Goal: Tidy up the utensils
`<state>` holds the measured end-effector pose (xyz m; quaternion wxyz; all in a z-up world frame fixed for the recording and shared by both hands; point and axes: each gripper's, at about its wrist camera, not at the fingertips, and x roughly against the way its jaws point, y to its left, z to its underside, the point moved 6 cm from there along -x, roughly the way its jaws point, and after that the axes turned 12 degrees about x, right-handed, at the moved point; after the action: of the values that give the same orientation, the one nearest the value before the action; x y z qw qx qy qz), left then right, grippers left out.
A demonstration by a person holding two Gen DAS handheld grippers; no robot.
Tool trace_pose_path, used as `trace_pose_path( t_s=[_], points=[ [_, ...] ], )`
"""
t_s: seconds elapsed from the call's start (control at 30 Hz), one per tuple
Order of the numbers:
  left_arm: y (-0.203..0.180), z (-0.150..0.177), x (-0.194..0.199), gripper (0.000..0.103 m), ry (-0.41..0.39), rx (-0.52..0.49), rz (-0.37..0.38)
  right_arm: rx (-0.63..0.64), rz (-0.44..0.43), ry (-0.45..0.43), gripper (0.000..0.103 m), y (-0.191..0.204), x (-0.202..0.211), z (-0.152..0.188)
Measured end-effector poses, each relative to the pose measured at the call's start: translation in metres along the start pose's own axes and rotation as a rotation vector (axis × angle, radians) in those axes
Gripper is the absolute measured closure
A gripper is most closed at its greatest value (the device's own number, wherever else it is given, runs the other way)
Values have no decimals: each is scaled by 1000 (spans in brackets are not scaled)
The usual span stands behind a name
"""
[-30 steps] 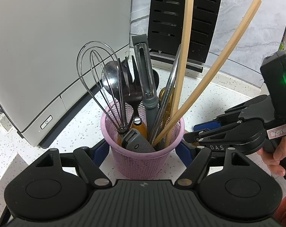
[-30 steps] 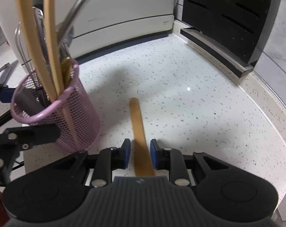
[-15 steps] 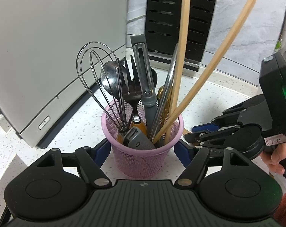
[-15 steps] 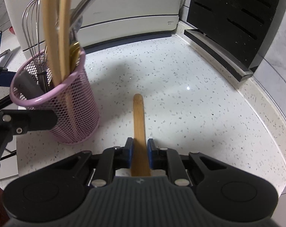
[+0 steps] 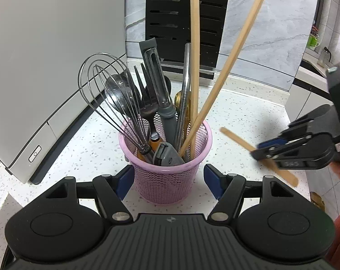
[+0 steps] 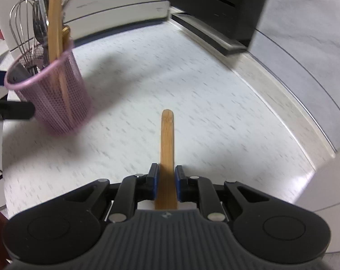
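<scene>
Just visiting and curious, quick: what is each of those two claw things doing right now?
Left gripper: open, fingers either side of the pink basket, not squeezing it.
Right gripper: closed on a flat wooden stick, lifted off the counter.

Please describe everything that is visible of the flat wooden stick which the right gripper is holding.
The wooden stick is a flat, narrow strip of light brown wood, perhaps bamboo, with a rounded far end. The right gripper is shut on it, one blue pad on each side edge. It points forward along the fingers. In the left wrist view it hangs tilted above the speckled white counter, to the right of the pink basket, touching neither. Its near end passes behind the gripper.
</scene>
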<state>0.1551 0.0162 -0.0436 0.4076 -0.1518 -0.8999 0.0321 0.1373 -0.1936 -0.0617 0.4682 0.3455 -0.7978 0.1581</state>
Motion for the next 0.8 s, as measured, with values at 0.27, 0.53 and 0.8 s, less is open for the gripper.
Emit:
trace_pose_path(
  t_s=[0.27,0.53,0.8],
  points=[
    [-8,1,1,25,3,-14,2,37,55,54,91,-23,15,32],
    [-8,0,0,25,5,-13,1,41,77,69,90,-34,16,39],
    [-7,-1,-1,25,6,-12,-2,-178,-51,-10,73,-56,49,61]
  ],
)
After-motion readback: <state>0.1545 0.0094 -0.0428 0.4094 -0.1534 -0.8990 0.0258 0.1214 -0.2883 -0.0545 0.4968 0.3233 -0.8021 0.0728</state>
